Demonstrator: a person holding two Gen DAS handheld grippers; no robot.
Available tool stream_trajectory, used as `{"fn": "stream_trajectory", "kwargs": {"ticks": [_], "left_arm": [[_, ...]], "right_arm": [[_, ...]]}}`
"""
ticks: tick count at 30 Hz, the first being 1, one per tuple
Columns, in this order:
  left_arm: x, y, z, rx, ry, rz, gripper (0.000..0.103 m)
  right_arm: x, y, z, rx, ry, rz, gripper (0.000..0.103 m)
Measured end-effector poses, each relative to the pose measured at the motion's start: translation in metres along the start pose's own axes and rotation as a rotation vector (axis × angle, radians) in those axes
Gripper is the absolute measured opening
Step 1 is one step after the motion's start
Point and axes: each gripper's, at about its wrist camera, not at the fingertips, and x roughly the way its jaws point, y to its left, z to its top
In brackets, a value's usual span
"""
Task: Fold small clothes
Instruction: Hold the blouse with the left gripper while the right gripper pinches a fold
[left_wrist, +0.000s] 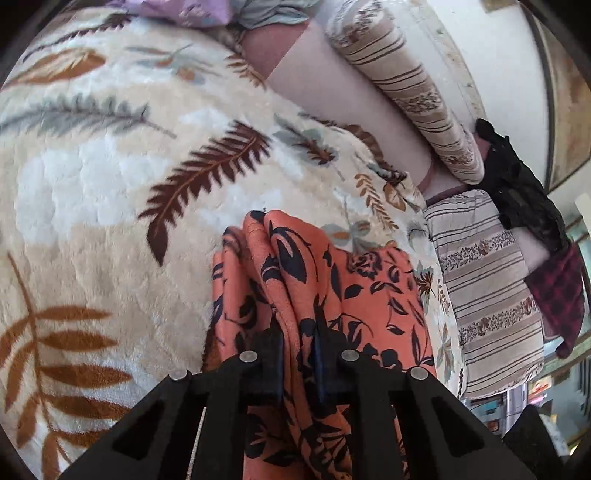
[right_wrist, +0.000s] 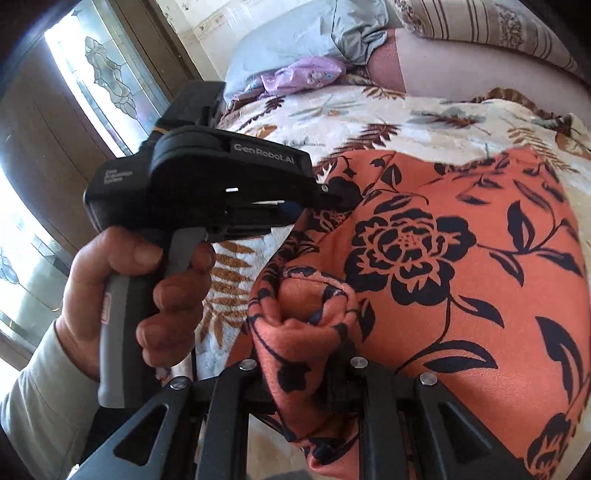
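Observation:
An orange garment (left_wrist: 332, 280) with a black flower print lies on a cream blanket (left_wrist: 92, 184) patterned with feathers. My left gripper (left_wrist: 298, 332) is shut on a bunched fold of its cloth, which runs up between the two fingers. In the right wrist view the same orange garment (right_wrist: 461, 258) spreads wide across the blanket (right_wrist: 351, 110). My right gripper (right_wrist: 306, 332) is shut on a gathered corner of it. The left gripper (right_wrist: 332, 194), held by a hand (right_wrist: 122, 295), bites the garment's edge at the left.
Striped pillows (left_wrist: 487, 295) lie along the blanket's right side beside a pink sheet (left_wrist: 332, 85). A black cloth (left_wrist: 517, 177) and a red plaid cloth (left_wrist: 557, 295) hang at the far right. Lilac and grey-blue clothes (right_wrist: 303, 74) sit at the bed's far end near a glass door (right_wrist: 99, 66).

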Motion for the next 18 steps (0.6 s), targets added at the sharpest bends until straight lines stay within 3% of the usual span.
{"fn": "stream_trajectory", "kwargs": {"ticks": [2,5,8,10,11,13,18], "left_arm": [[0.002,0.001,-0.001,-0.01,0.0,0.017,0.014],[0.02,0.022,-0.005,-0.071,0.072,0.045,0.019],[0.002,0.031,-0.006,-0.103,0.025,0.018,0.022],[-0.01,0.032,-0.011,-0.088,-0.005,0.071,0.024],[-0.017,0.03,-0.013,-0.084,-0.02,0.115,0.029],[-0.038,0.018,-0.022,-0.05,-0.071,0.195,0.023],[-0.094,-0.026,-0.065,0.068,-0.129,0.127,0.023]], "right_arm": [[-0.007,0.006,0.0,-0.016,-0.011,-0.008,0.018],[0.011,0.008,-0.007,-0.014,0.046,-0.033,0.028],[0.005,0.012,-0.017,-0.008,0.009,0.007,0.039],[-0.005,0.009,-0.021,0.043,0.021,0.109,0.069],[-0.012,0.009,-0.025,0.049,0.017,0.131,0.07],[-0.029,0.011,-0.036,0.022,-0.005,0.109,0.07],[-0.072,-0.02,-0.062,0.111,-0.073,0.103,0.07]]}}
